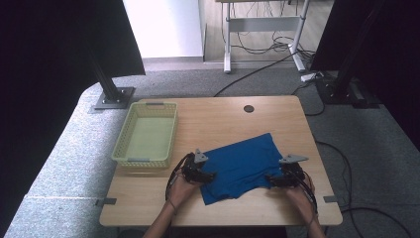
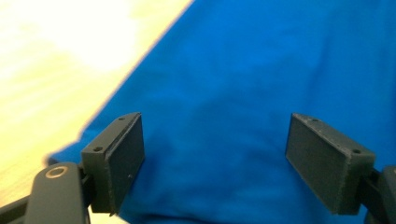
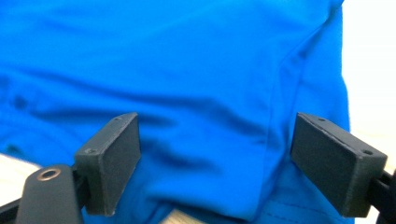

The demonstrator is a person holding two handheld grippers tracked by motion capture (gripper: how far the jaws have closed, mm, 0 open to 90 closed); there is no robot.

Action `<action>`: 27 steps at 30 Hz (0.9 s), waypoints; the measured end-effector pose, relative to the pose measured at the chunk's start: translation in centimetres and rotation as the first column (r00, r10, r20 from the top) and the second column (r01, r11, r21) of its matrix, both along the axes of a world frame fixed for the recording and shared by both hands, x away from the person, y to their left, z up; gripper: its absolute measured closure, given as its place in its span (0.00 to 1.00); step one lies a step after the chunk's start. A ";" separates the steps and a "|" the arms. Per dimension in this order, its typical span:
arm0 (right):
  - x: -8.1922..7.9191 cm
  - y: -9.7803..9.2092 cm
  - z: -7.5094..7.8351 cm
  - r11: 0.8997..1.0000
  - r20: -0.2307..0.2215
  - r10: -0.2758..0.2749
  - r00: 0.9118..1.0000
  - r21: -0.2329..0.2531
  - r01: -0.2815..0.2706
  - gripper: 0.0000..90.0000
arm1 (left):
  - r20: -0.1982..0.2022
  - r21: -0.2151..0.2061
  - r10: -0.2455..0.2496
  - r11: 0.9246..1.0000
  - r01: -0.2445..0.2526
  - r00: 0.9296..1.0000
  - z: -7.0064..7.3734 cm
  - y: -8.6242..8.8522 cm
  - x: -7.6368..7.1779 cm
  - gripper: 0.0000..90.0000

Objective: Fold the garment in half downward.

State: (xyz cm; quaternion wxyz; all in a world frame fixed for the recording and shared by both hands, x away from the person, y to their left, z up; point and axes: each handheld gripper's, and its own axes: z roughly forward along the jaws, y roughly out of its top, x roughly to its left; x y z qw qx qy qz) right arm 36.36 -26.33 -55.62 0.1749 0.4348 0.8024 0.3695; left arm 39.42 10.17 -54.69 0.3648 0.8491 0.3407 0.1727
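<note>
Lying rumpled on the table [image 1: 277, 116], blue folded cloth [image 1: 241, 166], left claw [image 1: 212, 176] and right claw [image 1: 268, 180] both wide open, empty.

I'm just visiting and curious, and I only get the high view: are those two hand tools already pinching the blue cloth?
Observer: No. The left gripper view shows the left gripper open, its fingers wide apart, with the blue cloth beyond them.
Operator: And the other one?
Observer: The right gripper is open too; cloth shows in the gap between its fingers, not pinched.
Operator: Is the cloth smooth there?
Observer: No. The right gripper view shows soft wrinkles and a seam running near one finger.
</note>
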 end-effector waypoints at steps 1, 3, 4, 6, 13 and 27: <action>-0.2 0.0 0.2 1.000 0.009 -0.005 1.000 0.016 0.005 0.18 | -0.009 -0.016 0.010 1.000 -0.010 1.000 0.0 0.2 0.3 0.21; -0.6 0.3 0.4 0.999 0.010 0.005 1.000 0.035 -0.006 0.17 | -0.035 -0.011 0.020 1.000 -0.020 0.999 -0.2 0.6 0.8 0.21; -0.7 0.6 0.3 0.999 0.001 0.015 1.000 0.029 -0.015 0.17 | -0.037 -0.001 0.019 1.000 -0.019 0.999 -0.5 0.7 0.9 0.21; -0.6 1.1 -0.2 1.000 -0.014 0.030 0.999 -0.005 -0.030 0.16 | -0.027 -0.016 0.021 1.000 -0.021 0.999 -0.6 0.8 0.7 0.20; 0.7 0.9 -0.3 0.999 0.007 0.030 1.000 -0.016 -0.030 0.16 | -0.011 -0.023 0.015 1.000 -0.016 1.000 -0.9 0.5 -0.7 0.17; 0.2 -0.4 0.8 0.998 0.059 0.057 0.997 0.017 -0.058 0.15 | -0.004 -0.037 0.019 0.999 -0.019 1.000 0.2 2.0 -1.5 0.13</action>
